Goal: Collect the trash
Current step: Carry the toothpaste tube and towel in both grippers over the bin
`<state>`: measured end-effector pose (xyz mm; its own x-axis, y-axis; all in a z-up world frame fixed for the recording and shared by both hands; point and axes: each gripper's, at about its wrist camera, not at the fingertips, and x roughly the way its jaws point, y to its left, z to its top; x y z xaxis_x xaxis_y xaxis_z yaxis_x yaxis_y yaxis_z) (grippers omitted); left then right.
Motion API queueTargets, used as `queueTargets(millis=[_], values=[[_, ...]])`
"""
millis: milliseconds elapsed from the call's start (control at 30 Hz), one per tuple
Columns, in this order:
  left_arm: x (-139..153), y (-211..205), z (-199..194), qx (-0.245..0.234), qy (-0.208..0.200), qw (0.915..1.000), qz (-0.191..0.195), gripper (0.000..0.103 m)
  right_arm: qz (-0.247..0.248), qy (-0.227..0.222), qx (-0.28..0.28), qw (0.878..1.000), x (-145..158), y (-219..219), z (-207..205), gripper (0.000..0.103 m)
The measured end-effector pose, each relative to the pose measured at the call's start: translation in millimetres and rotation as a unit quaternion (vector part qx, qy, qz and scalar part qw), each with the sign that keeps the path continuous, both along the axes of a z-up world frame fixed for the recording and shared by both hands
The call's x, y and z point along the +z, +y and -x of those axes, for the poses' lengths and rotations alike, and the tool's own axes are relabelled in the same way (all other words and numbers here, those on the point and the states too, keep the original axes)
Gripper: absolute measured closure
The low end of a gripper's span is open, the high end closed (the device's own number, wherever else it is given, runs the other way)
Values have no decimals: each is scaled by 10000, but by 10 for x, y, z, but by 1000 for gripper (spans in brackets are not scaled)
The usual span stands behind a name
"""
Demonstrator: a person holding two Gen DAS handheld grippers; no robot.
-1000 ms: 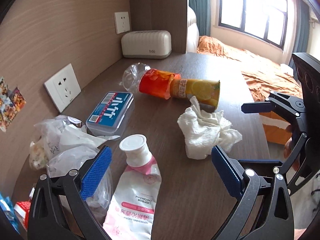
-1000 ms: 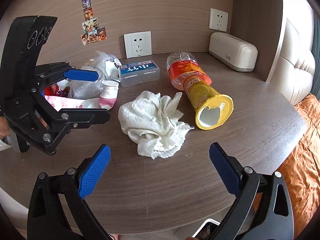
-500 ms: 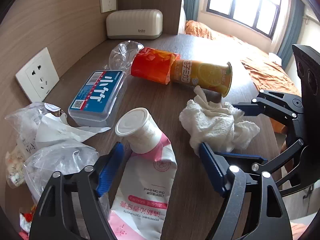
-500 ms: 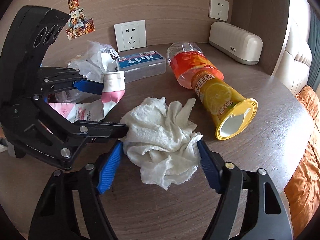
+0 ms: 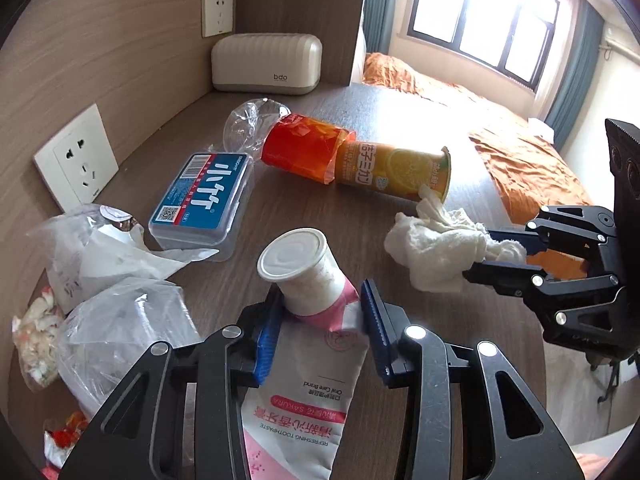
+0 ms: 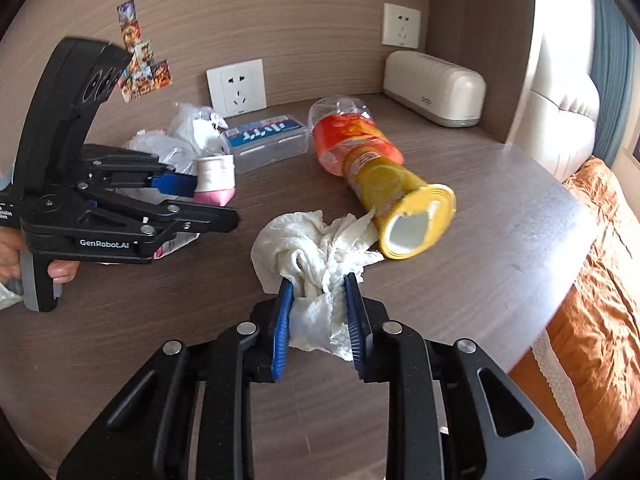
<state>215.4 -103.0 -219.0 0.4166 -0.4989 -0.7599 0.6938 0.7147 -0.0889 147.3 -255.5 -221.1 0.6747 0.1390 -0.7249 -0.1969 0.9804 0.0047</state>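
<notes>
The toothpaste tube (image 5: 308, 364) is lying with its long axis running away from the left camera, white cap (image 5: 296, 258) pointing toward the back wall and tilted up off the table (image 5: 400, 128). It is being clamped just below the cap by the left gripper (image 5: 322, 320) — blue pads (image 5: 266, 334) pressed in on the pink shoulder from both sides.

The tissue (image 6: 316, 248) is sitting crumpled near the middle of the table, with no clear axis. It is being pinched by the right gripper (image 6: 318, 300), jaws drawn close together with a bunched fold of white paper squeezed between them; the rest of the wad is spilling forward, one corner touching the rim of the yellow can (image 6: 400, 200).

That can is lying on its side, open end facing the right camera, its far end tucked into an orange bottle (image 6: 348, 140) pointing at the wall.

To the left, space is being crowded by plastic bags (image 5: 100, 280) and a blue-lidded box (image 5: 200, 200), both near the tube. To the right, the table edge is curving away with bare wood before it — an orange bed (image 6: 592, 300) is lying beyond.
</notes>
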Motion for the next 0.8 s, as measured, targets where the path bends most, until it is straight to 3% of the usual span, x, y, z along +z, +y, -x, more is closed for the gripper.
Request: queueTargets(millis=[400, 600, 800], values=[[426, -242, 454, -218, -320, 9992, 13, 64, -250, -301, -86, 9992, 351, -304, 431, 76], [543, -809, 804, -754, -356, 9965, 30, 64, -288, -263, -237, 9990, 447, -740, 742, 76], [465, -1477, 1099, -1412, -280, 9896, -43, 64, -275, -33, -480, 9985, 436, -1305, 1115, 76]])
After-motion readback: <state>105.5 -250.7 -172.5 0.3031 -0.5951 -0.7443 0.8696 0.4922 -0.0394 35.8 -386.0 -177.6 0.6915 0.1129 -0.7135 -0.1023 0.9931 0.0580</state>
